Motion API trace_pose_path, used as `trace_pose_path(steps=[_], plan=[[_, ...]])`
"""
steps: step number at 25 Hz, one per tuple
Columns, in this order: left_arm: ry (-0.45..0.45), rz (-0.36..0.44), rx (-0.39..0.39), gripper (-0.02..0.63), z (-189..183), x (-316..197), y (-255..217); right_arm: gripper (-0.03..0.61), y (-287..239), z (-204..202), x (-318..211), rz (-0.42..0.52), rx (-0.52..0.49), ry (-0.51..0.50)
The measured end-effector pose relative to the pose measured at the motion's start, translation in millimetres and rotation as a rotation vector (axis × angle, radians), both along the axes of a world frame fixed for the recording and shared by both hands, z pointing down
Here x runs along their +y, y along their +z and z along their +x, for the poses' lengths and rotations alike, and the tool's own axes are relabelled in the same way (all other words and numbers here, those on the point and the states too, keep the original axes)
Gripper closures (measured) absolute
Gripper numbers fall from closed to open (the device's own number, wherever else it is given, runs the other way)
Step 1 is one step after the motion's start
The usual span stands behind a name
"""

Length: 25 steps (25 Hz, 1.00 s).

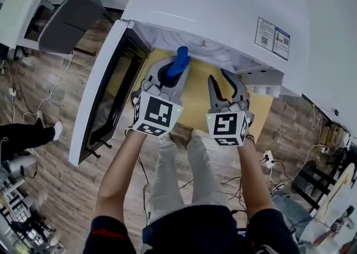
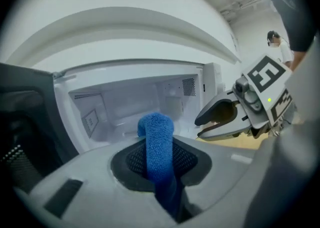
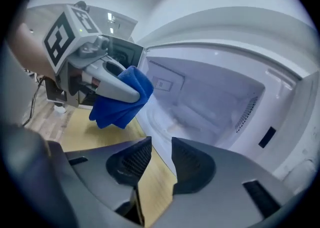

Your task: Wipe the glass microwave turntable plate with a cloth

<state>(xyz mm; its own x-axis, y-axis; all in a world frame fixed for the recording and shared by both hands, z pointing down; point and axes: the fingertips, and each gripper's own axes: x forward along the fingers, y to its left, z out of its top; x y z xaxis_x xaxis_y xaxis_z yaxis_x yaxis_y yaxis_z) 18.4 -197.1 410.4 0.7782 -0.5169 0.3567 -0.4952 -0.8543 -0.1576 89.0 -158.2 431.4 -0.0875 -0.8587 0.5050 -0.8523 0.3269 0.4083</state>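
The left gripper's (image 2: 159, 161) jaws are clenched on a blue cloth (image 2: 157, 139), which stands up out of them as a rolled tuft at the lower middle of the left gripper view. The right gripper's (image 3: 161, 158) jaws are released, standing a little apart with only the yellow surface (image 3: 150, 192) showing through the gap. In the head view both grippers are held side by side at the middle of the frame, pointing forward and somewhat down toward the open microwave (image 1: 223, 13), the marker cubes nearest the camera and both bare forearms reaching up from the bottom edge. The microwave door (image 1: 103, 96) hangs open at the left of that frame, over a wooden floor (image 1: 67, 152). The head view does not look into the microwave; the two gripper views do, showing a white cavity (image 3: 210, 96) with a vent grille on one wall. Only the right gripper view shows a faint round ring (image 3: 167, 118) on the cavity floor; whether that is the glass plate I cannot tell. It also shows the cloth hanging in loose folds under the left gripper's jaws at the upper left, above the surface.
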Motion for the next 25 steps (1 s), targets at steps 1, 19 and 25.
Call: trace_pose_path(steps=[1,19,25], plan=[[-0.009,-0.012,0.007,0.549,-4.3,4.7,-3.9,0.456,-5.1,-1.9,3.1,-0.001,-0.013,0.003],[-0.058,-0.021,0.017,0.549,-46.1,81.5,-121.9,0.569,-151.4,-7.1,69.2,0.037,-0.314,0.048],[-0.103,0.007,0.084,0.549,-58.8,96.1,-186.8,0.569,-216.6,-12.4,77.7,0.136,-0.278,0.02]])
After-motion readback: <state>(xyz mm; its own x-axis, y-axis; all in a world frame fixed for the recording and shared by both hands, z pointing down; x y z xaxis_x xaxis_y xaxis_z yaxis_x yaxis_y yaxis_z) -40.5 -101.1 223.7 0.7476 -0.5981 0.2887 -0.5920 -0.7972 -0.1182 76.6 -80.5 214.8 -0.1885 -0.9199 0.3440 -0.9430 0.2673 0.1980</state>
